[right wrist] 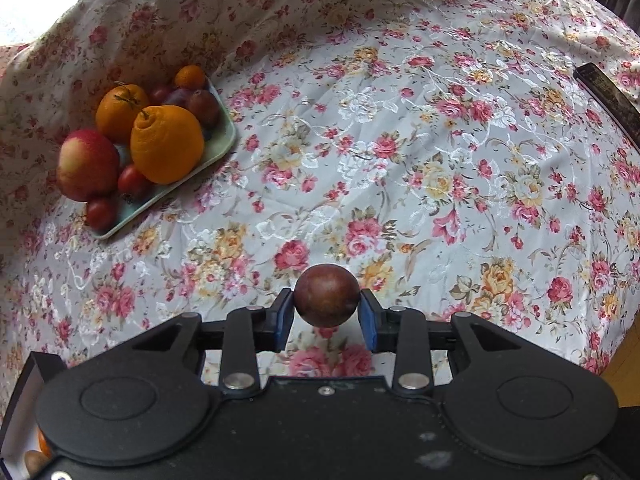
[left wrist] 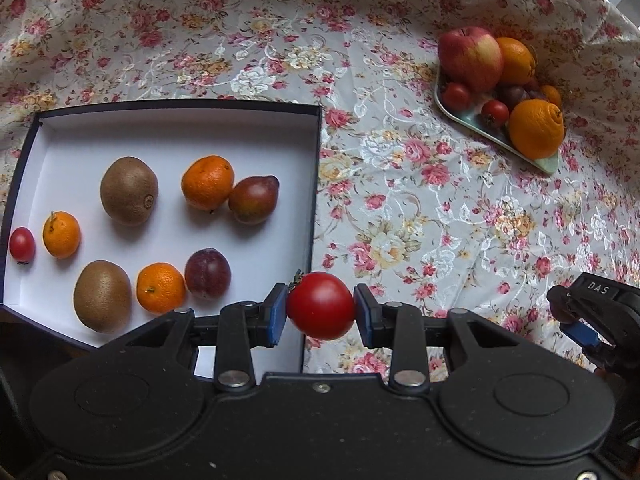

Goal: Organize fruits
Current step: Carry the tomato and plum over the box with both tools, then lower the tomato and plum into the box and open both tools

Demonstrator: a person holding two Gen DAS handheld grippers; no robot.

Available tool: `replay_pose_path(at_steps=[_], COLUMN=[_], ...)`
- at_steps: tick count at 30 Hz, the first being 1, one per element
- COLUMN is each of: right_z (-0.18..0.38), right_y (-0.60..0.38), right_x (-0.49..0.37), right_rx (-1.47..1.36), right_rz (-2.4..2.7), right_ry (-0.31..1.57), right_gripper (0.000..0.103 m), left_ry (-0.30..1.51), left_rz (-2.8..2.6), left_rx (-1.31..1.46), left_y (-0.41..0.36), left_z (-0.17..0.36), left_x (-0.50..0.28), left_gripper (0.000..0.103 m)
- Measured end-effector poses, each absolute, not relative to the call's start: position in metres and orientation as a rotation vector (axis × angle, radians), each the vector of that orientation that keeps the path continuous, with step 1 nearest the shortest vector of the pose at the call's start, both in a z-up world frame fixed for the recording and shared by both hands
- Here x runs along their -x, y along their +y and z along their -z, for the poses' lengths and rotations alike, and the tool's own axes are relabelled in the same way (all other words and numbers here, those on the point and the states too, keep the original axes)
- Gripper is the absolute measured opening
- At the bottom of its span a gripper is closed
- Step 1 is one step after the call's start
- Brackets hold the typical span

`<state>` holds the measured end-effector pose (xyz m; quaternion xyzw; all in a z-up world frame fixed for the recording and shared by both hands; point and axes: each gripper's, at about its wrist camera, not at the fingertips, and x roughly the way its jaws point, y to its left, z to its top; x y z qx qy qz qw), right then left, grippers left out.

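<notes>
Tablecloth [left wrist: 400, 200] was pale grey with pink and yellow roses all over. Box [left wrist: 316, 168] was white inside, dark navy outside. Tray [right wrist: 224, 140] was mint green, tomato [left wrist: 321, 306] bright red, gripper pads [left wrist: 276, 314] blue.

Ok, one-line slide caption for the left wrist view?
Left gripper holds a red tomato at the white box edge; eight fruits already inside, more on the tray.
</notes>
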<state>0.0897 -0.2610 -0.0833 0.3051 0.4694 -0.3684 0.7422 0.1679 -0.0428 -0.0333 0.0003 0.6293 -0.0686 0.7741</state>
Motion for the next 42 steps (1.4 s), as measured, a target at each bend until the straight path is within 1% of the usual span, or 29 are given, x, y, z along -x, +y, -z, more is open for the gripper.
replay_pose_path(at_steps=[12, 17, 23, 30, 42], right_z=[0.043, 0.033, 0.022, 0.015, 0.027], right_y=[-0.181, -0.134, -0.083, -0.040, -0.015], right_x=[-0.124, -0.136, -0.147, -0.155, -0.165], right_rx=[-0.600, -0.522, -0.503, -0.451, -0.410], right_rz=[0.592, 0.473, 0.325, 0.206, 0.144], right_ry=[0.946, 0.946, 0.964, 0.954, 0.993], right_gripper=[0.036, 0.036, 0.036, 0.036, 0.037], left_ry=[1.265, 1.237, 1.217, 1.174, 1.213], left_rz=[-0.023, -0.111, -0.182, -0.234, -0.226], left_rx=[0.061, 0.048, 0.053, 0.048, 0.061], left_y=[0.036, 0.068, 0.098, 0.119, 0.131], left_z=[0.012, 0.013, 0.014, 0.013, 0.028], left_x=[-0.192, -0.203, -0.217, -0.224, -0.222], left_gripper=[0.044, 0.044, 0.044, 0.044, 0.045])
